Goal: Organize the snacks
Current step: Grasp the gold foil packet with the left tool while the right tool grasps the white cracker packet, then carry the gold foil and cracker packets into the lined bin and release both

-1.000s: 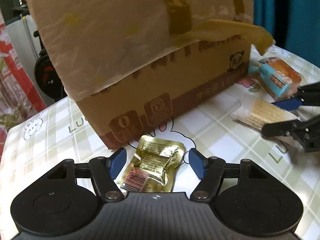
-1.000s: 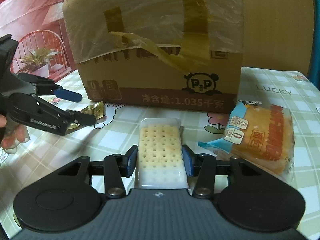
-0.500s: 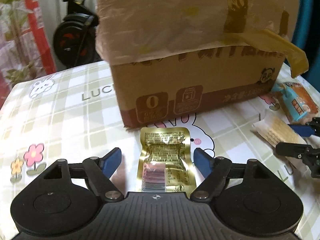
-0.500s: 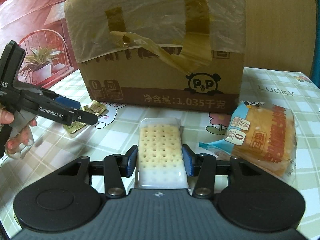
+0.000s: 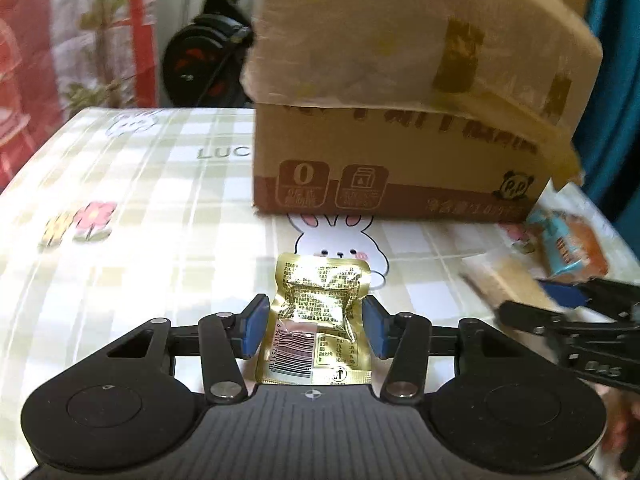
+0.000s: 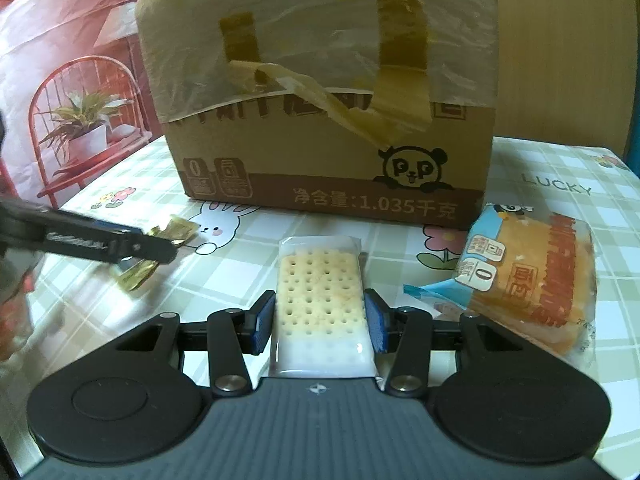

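Observation:
A gold foil snack packet (image 5: 318, 322) lies between the fingers of my left gripper (image 5: 315, 330), whose blue pads have closed in onto its sides. A clear-wrapped cracker pack (image 6: 320, 304) sits gripped between the pads of my right gripper (image 6: 320, 322). A wrapped bread roll (image 6: 528, 276) with a blue label lies on the table to the right of the cracker; it also shows in the left wrist view (image 5: 568, 244). The taped cardboard box (image 6: 320, 120) stands behind all of them. The left gripper (image 6: 100, 242) shows over the gold packet (image 6: 160, 252) in the right wrist view.
The table has a checked cloth with rabbit and flower prints (image 5: 120, 240). A red chair with a potted plant (image 6: 80, 128) stands beyond the table's left edge. A black wheeled object (image 5: 204, 60) stands behind the table. My right gripper (image 5: 568, 320) appears at the right.
My left gripper has swung around to face the box more squarely and its fingers have closed in from wide open onto the gold packet. The right gripper stays shut on the cracker pack.

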### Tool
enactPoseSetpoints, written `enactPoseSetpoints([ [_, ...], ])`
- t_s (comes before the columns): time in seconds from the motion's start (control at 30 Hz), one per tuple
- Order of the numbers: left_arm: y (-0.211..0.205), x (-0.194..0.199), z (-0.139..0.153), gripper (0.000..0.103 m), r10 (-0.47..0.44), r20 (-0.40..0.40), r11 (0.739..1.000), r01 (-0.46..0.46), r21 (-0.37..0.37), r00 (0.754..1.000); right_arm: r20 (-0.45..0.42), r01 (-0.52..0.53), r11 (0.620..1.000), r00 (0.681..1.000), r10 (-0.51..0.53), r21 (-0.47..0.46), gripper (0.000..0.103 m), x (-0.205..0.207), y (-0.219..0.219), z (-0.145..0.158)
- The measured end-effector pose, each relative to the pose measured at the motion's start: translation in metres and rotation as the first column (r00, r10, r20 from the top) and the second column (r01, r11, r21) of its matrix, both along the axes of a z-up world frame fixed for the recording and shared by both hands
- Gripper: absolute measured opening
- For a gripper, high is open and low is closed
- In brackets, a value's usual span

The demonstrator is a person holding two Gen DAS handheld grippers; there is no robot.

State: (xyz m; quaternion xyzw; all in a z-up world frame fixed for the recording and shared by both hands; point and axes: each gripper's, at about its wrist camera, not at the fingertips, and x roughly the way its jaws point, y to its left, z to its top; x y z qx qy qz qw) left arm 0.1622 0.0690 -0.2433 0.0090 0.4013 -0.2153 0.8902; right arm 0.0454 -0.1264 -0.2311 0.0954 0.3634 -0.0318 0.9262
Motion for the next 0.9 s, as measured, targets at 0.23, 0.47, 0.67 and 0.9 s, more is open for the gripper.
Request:
enactPoseSetpoints([
  [0.23, 0.012, -0.024, 0.02, 0.053, 0.044, 0.032, 0.999, -0.044, -0.008, 0.999, 0.002, -0.06, 0.998, 0.998, 0.06, -0.013, 0.049, 0.0, 0.009, 0.0],
  [0.47, 0.026, -0.04, 0.044, 0.053, 0.075, 0.085, 0.997, -0.073, -0.026, 0.994, 0.043, -0.086, 0.996, 0.995, 0.087, -0.028, 0.049, -0.008, 0.015, 0.005],
  [0.67, 0.029, -0.045, 0.086, 0.053, 0.11, 0.212, 0.993, -0.099, -0.06, 0.971, 0.133, -0.062, 0.998, 0.989, 0.061, 0.003, 0.049, -0.033, 0.007, 0.034],
  [0.9, 0.007, -0.027, 0.134, 0.054, 0.081, 0.341, 0.992, -0.042, -0.118, 0.936, 0.301, -0.072, 0.996, 0.95, 0.086, -0.058, 0.049, -0.028, -0.001, 0.103],
])
